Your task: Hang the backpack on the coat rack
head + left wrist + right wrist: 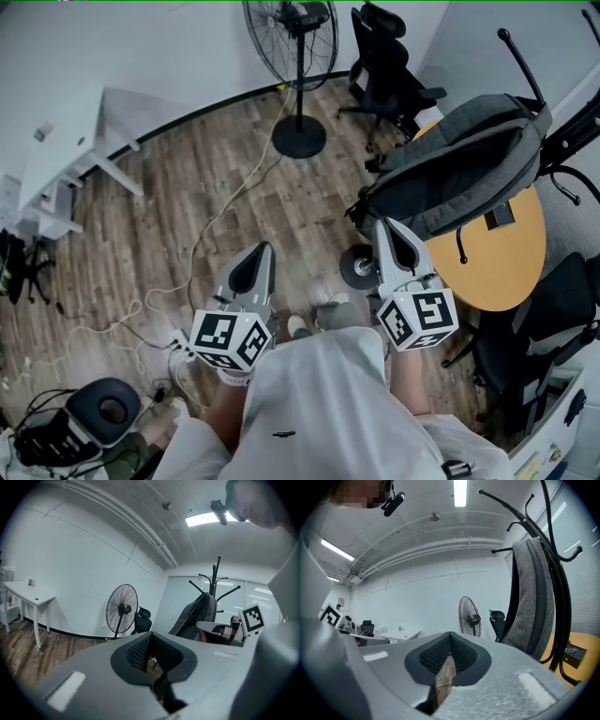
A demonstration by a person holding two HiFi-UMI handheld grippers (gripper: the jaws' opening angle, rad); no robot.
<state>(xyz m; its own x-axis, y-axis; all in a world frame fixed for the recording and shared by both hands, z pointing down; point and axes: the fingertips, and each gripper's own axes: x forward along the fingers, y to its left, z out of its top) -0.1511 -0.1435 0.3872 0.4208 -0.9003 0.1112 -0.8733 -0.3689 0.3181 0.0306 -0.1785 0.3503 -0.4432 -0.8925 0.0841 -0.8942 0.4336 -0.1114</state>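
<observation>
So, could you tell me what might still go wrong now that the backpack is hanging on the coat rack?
1. The backpack hangs as a bulky load on one side of the coat rack, so the rack might lean or tip.
2. I cannot see which hook carries it. If the hold is shallow, it may slip off.
3. A loose cable runs across the floor near the person's shoes, so a step away could snag it.

Bare wooden floor (pixel 187 187) lies open across the head view's centre and left, crossed only by a white cable (pixel 199 239). A pedestal fan (pixel 298 56) blocks the top centre. An office chair (pixel 389 66), backpack (pixel 459 169), coat rack (pixel 521 62) and round table (pixel 506 262) crowd the right.
</observation>
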